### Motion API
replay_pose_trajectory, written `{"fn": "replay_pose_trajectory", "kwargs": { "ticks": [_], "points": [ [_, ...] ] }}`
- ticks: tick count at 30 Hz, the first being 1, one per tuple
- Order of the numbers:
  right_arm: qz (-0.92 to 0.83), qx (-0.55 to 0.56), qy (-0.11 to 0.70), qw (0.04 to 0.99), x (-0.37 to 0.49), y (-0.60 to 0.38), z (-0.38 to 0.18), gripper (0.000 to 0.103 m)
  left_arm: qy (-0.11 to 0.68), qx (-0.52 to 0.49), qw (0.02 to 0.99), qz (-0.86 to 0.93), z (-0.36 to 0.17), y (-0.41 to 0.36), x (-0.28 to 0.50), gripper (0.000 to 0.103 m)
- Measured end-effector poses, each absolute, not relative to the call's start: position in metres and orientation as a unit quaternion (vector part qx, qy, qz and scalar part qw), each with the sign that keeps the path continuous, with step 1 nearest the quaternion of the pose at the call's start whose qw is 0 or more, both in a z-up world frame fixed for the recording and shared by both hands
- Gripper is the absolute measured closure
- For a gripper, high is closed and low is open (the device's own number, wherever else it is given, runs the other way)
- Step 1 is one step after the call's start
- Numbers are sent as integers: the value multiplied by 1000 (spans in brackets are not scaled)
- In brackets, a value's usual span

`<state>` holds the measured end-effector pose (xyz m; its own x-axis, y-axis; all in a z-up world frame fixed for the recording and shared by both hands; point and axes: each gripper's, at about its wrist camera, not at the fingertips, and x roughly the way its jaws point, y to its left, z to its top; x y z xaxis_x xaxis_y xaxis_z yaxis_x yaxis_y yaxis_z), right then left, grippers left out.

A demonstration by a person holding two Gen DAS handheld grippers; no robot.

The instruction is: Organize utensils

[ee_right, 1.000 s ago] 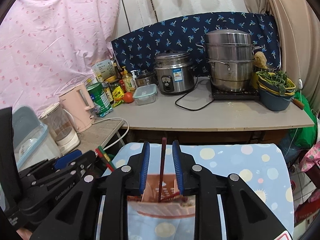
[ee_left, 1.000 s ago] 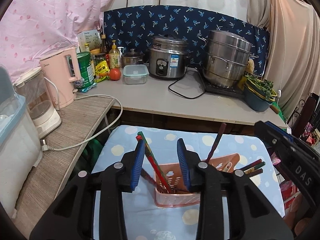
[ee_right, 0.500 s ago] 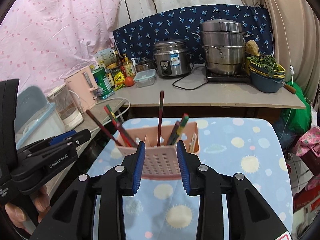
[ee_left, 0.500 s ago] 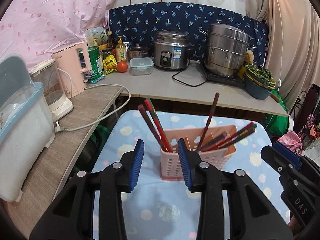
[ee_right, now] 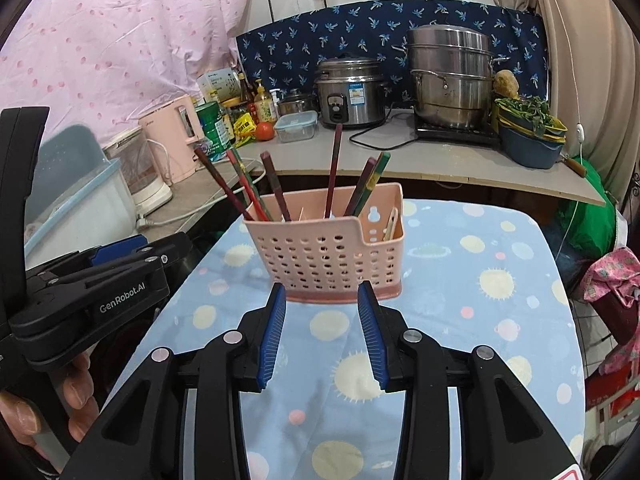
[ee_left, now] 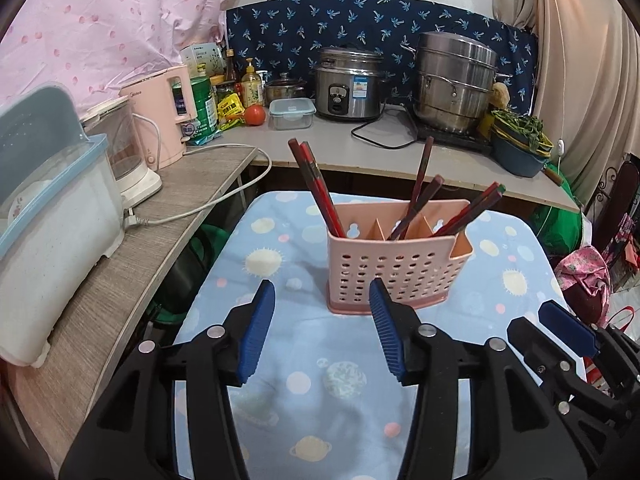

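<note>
A pink perforated utensil caddy [ee_left: 394,268] stands upright on the blue planet-print tablecloth [ee_left: 280,360]. Several dark red chopsticks [ee_left: 318,190] stick up from its compartments. It also shows in the right wrist view [ee_right: 328,250] with its chopsticks [ee_right: 334,168]. My left gripper [ee_left: 322,334] is open and empty, just short of the caddy's near left side. My right gripper [ee_right: 322,332] is open and empty, right in front of the caddy's base. The right gripper shows at the lower right of the left wrist view [ee_left: 568,328]; the left one shows at the left of the right wrist view [ee_right: 92,280].
A wooden side shelf [ee_left: 132,256] on the left holds a white and blue box [ee_left: 44,220], a blender [ee_left: 128,148] and a pink kettle [ee_left: 164,116]. The back counter [ee_left: 360,148] holds a rice cooker [ee_left: 348,84], steamer pot [ee_left: 454,80], tomato and bottles.
Both grippers have pulled back from the caddy and opened wider. The chopstick that stood between the right gripper's fingers now stands free in the caddy.
</note>
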<state>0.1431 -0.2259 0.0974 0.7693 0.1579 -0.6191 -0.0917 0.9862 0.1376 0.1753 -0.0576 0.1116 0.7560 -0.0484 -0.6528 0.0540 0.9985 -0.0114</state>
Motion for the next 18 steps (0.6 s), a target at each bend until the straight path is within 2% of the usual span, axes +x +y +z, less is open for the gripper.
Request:
{"fn": "replay_pose_trajectory", "kwargs": {
  "ticks": [5,12,14,18],
  "points": [
    [59,50,339,937,133,-226,90,66,356,4,934,-29,105,-57,165,55],
    [53,52,350,934,121,-228,80,60,370,7,929,-30,91,-58,154,53],
    [50,50,352,933,119,-228,78,58,373,7,927,-30,88,-58,151,48],
    [45,51,355,932,115,-230,73,56,377,13,926,-28,82,-60,144,46]
  ]
}}
